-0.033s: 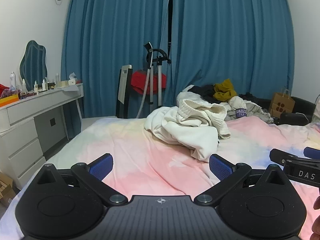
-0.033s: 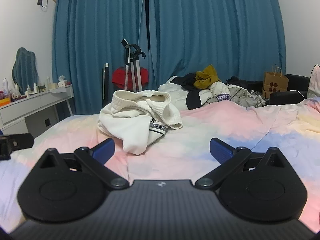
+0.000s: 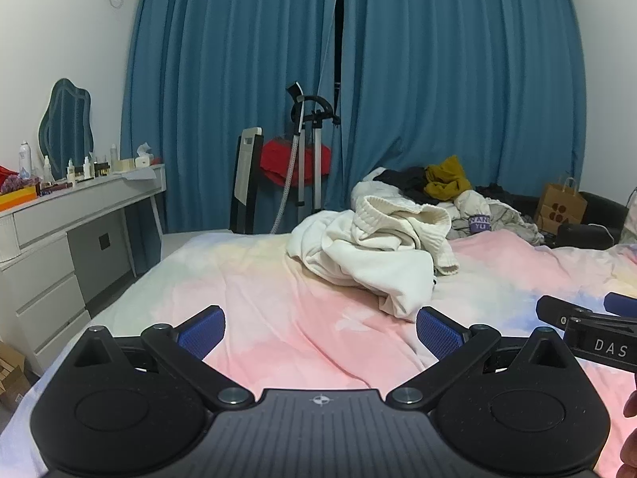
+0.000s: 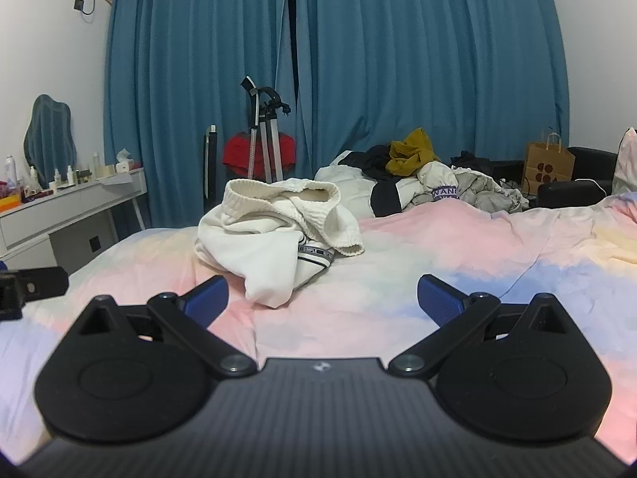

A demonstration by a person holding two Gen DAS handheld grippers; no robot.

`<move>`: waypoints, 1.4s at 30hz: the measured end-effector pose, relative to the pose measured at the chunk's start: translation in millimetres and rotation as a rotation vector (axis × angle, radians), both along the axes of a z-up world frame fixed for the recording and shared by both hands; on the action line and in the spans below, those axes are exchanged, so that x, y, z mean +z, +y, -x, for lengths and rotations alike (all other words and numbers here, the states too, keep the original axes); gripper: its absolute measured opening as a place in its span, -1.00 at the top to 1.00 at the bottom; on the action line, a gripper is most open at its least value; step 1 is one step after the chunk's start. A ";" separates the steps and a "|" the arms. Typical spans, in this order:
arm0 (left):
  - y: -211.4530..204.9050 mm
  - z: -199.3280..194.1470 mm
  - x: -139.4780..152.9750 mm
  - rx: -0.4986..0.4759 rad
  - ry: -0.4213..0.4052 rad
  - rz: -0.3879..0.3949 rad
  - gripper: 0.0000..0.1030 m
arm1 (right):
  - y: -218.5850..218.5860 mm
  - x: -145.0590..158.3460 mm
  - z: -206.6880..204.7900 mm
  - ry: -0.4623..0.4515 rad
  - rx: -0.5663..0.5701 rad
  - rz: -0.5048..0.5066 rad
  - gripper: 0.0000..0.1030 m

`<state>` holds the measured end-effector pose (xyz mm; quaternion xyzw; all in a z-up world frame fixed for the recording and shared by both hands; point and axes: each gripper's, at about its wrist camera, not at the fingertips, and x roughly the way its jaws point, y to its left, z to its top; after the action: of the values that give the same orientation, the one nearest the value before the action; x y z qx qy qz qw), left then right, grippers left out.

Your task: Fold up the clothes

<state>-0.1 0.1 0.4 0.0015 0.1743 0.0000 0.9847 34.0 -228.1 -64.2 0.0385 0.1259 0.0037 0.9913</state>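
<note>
A crumpled cream-white garment (image 3: 378, 251) lies bunched on the pastel pink bedspread (image 3: 278, 318), ahead of both grippers; it also shows in the right wrist view (image 4: 274, 239). My left gripper (image 3: 320, 330) is open and empty, low over the bed, short of the garment. My right gripper (image 4: 322, 298) is open and empty, also short of the garment, whose near edge lies just ahead and left of it. The right gripper's tip (image 3: 589, 330) shows at the left wrist view's right edge.
A pile of mixed clothes (image 3: 450, 187) lies at the bed's far side before blue curtains. A white dresser (image 3: 59, 231) with bottles stands left. A garment steamer (image 3: 306, 151), a red item and a paper bag (image 3: 559, 207) stand behind the bed.
</note>
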 end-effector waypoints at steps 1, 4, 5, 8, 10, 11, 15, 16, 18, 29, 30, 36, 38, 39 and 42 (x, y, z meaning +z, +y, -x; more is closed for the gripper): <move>0.1 0.2 0.4 0.000 0.006 0.000 -1.00 | 0.2 -0.1 0.1 0.000 0.000 -0.002 -1.00; 0.9 3.9 3.1 0.003 -0.014 -0.006 -1.00 | 0.8 -0.3 0.6 0.000 0.001 -0.006 -1.00; 0.2 7.7 -0.1 0.000 -0.021 -0.010 -1.00 | 1.1 -0.4 0.7 0.000 0.001 -0.008 -1.00; -1.7 7.5 -1.1 -0.012 -0.014 -0.013 -1.00 | 0.5 -0.4 0.7 0.003 0.003 -0.013 -1.00; -0.3 3.9 -2.9 -0.012 -0.003 -0.005 -1.00 | -1.0 -0.3 0.2 0.006 0.005 -0.017 -1.00; 0.8 4.2 -2.3 -0.010 -0.003 -0.001 -1.00 | -1.3 -0.5 0.2 0.006 0.005 -0.018 -1.00; -2.3 4.2 -0.7 -0.010 -0.006 -0.017 -1.00 | -2.9 -1.1 -0.1 0.007 0.006 -0.025 -1.00; -2.8 4.4 -1.0 -0.014 -0.008 -0.016 -1.00 | -3.3 -1.3 -0.2 0.007 0.006 -0.027 -1.00; -3.8 4.9 -1.5 -0.018 -0.008 -0.012 -1.00 | -3.8 -1.2 -0.1 0.007 0.006 -0.029 -1.00; -3.7 5.3 -2.3 -0.022 -0.005 -0.009 -1.00 | -3.5 0.5 0.9 0.001 0.014 -0.035 -1.00; -3.3 5.7 -2.4 -0.025 -0.006 -0.007 -1.00 | -3.6 0.4 1.2 -0.002 0.018 -0.038 -1.00; -2.6 6.1 -3.5 -0.032 -0.009 -0.001 -1.00 | -5.0 0.6 1.1 -0.010 0.033 -0.061 -1.00; -3.1 6.6 -3.7 -0.039 -0.009 0.003 -1.00 | -5.7 0.5 1.0 -0.009 0.035 -0.081 -1.00; -3.4 6.8 -3.4 -0.043 -0.010 0.003 -1.00 | -6.2 0.5 1.1 -0.011 0.033 -0.091 -1.00; -4.7 7.2 -2.2 -0.049 -0.016 0.003 -1.00 | -8.0 0.5 1.5 -0.021 0.024 -0.120 -1.00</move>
<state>-7.3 -4.6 -1.9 0.0045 0.1665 -0.0243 0.9857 32.4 -236.1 -63.8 0.0961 0.1156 0.0234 0.9884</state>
